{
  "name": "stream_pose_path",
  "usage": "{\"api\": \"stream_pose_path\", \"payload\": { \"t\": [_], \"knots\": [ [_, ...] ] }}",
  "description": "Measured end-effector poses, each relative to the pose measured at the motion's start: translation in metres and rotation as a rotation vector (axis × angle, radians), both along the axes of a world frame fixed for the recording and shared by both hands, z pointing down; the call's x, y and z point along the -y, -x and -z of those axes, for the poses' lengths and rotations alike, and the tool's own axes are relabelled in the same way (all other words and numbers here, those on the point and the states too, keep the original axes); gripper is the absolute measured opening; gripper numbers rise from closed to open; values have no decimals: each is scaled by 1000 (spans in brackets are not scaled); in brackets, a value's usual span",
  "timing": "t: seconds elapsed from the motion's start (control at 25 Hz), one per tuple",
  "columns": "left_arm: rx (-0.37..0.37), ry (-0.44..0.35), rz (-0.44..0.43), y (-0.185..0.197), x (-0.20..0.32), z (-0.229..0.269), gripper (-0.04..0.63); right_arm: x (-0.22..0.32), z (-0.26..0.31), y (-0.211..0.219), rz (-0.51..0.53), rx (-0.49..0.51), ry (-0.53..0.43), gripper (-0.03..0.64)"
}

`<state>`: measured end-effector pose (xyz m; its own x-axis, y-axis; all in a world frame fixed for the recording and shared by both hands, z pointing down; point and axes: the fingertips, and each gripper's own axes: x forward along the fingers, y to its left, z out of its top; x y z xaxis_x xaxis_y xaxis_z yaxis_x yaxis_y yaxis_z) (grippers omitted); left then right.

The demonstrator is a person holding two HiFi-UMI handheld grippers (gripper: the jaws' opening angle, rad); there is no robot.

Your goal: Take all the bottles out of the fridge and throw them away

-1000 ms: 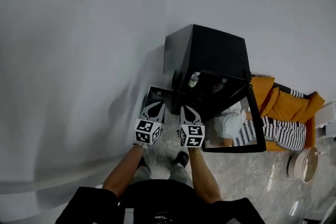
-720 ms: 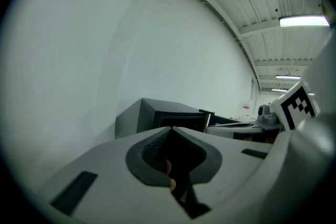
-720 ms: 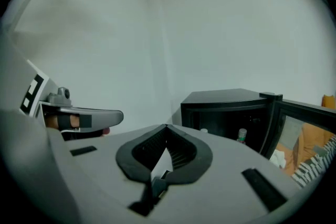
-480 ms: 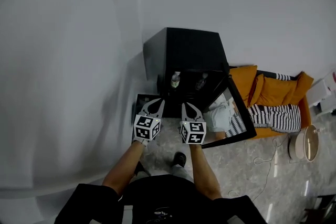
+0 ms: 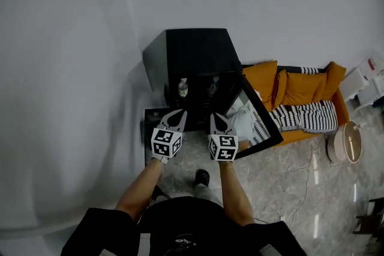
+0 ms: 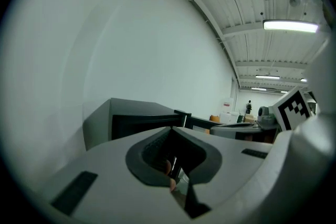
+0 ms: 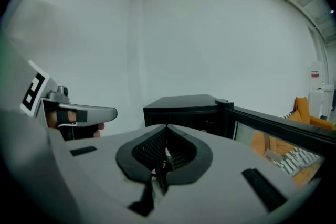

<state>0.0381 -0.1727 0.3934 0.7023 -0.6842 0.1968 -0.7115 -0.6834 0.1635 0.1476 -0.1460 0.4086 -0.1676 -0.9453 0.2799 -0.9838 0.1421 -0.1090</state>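
One bottle [image 5: 182, 88] and a second bottle [image 5: 212, 86] stood upright, side by side, inside the black fridge [image 5: 192, 54], whose door [image 5: 255, 123] hung open to the right. Both lay ahead of the fingers and apart from them, the first in line with the left gripper [image 5: 178, 114], the second with the right gripper [image 5: 216, 119]. Both pairs of fingers were closed together and empty; in my judgement they must open before any grasp.
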Motion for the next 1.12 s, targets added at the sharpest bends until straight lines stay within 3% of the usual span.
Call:
{"api": "stream_pose_path", "payload": {
  "t": [1.12],
  "knots": [
    [53, 10, -29, -1, 15, -19, 2, 7, -17, -4, 8, -14, 12, 8]
  ]
}}
